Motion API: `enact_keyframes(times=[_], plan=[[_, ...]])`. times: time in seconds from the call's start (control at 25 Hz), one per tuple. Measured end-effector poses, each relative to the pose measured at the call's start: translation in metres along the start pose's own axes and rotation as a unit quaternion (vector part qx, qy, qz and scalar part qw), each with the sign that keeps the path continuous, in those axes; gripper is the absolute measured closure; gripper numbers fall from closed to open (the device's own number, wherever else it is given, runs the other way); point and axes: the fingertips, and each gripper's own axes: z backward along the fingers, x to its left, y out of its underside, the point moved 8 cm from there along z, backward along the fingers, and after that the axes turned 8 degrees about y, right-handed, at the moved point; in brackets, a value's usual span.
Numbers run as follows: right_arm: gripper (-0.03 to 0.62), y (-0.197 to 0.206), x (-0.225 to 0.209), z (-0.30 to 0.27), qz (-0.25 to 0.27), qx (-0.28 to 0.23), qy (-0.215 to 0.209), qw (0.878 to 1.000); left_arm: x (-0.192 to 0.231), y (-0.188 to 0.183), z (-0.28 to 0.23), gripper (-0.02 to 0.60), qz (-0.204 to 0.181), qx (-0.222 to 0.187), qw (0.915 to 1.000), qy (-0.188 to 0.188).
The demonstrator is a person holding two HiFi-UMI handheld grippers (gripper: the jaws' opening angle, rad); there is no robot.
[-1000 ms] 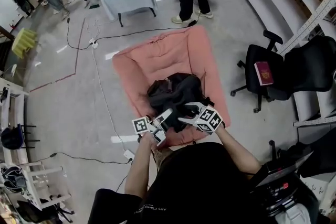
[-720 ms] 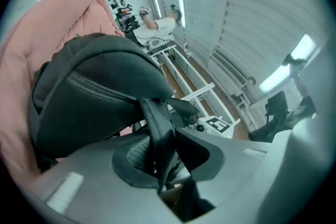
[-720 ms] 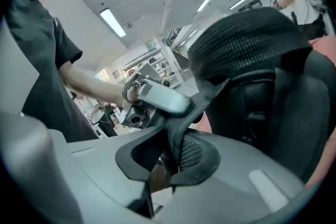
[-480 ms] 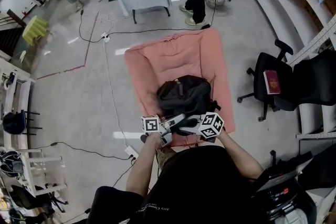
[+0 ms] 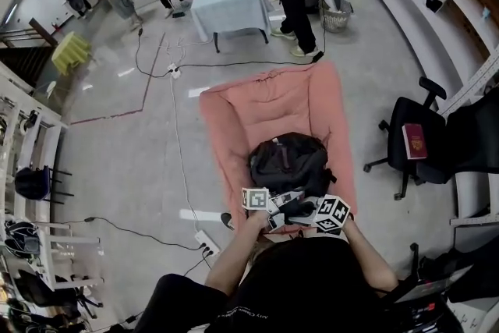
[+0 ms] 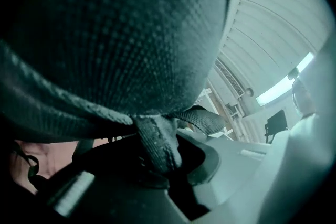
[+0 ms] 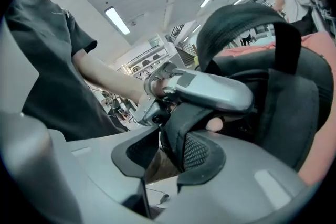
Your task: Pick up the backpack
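Backpack [image 5: 288,161] location: black, resting on the near half of a pink cushion [image 5: 257,101] that lies flat on the concrete floor [image 5: 140,160], directly in front of the person. Both tools meet at the near edge of the backpack, side by side and close together. The left hand-held gripper [image 6: 160,165] points level under the bag's mesh body, which fills most of its view. Its jaws have just been closing and are now clenched on a narrow webbing strap [image 6: 157,141], which is bunched in the gap between them. The right hand-held gripper [image 7: 168,165] points downward. Its jaws have just been opening further and stand released around a padded shoulder strap [image 7: 181,139]. This strap lies against one pad, with a gap showing at the other.
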Motion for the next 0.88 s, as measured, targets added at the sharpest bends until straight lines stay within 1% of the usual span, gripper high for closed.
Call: enact_keyframes(times=[0.04,0.12,0.16,0.2,0.24,0.32,0.4,0.52,0.64,0.68,0.72,0.76,0.84,0.88], plan=[[0.459,0.003,-0.002,0.000,0.004,0.009,0.010,1.000,0.000,0.001,0.006,0.571,-0.012,-0.008,0.9998,-0.012],[0.459,0.010,-0.014,0.003,0.006,0.022,0.047,0.999,0.002,0.003,0.019,0.571,-0.030,-0.020,0.9989,-0.029],[0.429,0.012,-0.023,0.005,0.000,0.020,0.069,0.997,0.003,0.004,0.025,0.571,-0.033,-0.024,0.9986,-0.033],[0.372,0.012,-0.033,0.007,-0.010,0.013,0.091,0.996,0.003,0.005,0.032,0.571,-0.034,-0.027,0.9985,-0.035],[0.347,0.010,-0.043,0.008,-0.019,0.003,0.112,0.994,0.003,0.006,0.040,0.572,-0.037,-0.028,0.9982,-0.038],[0.399,0.003,-0.059,0.011,-0.031,-0.018,0.145,0.989,0.003,0.006,0.053,0.571,-0.056,-0.024,0.9968,-0.052],[0.412,0.002,-0.066,0.016,-0.033,-0.022,0.166,0.985,-0.002,0.010,0.058,0.571,-0.068,-0.029,0.9957,-0.056],[0.413,0.009,-0.073,0.030,-0.031,-0.015,0.191,0.981,-0.007,0.013,0.059,0.571,-0.075,-0.046,0.9949,-0.051],[0.401,0.013,-0.084,0.044,-0.034,-0.019,0.218,0.975,-0.008,0.012,0.060,0.571,-0.081,-0.045,0.9943,-0.053],[0.370,0.012,-0.087,0.045,-0.030,-0.023,0.221,0.975,-0.007,0.012,0.061,0.571,-0.081,-0.044,0.9943,-0.053],[0.354,0.011,-0.089,0.045,-0.029,-0.026,0.213,0.976,-0.006,0.012,0.061,0.571,-0.081,-0.044,0.9944,-0.052],[0.341,0.010,-0.091,0.041,-0.030,-0.027,0.194,0.980,-0.006,0.012,0.061,0.571,-0.079,-0.046,0.9947,-0.048],[0.326,0.010,-0.090,0.027,-0.041,-0.019,0.132,0.990,-0.007,0.014,0.058,0.571,-0.070,-0.052,0.9956,-0.034],[0.347,0.011,-0.089,0.018,-0.053,-0.017,0.099,0.994,-0.006,0.015,0.057,0.571,-0.064,-0.056,0.9959,-0.029]])
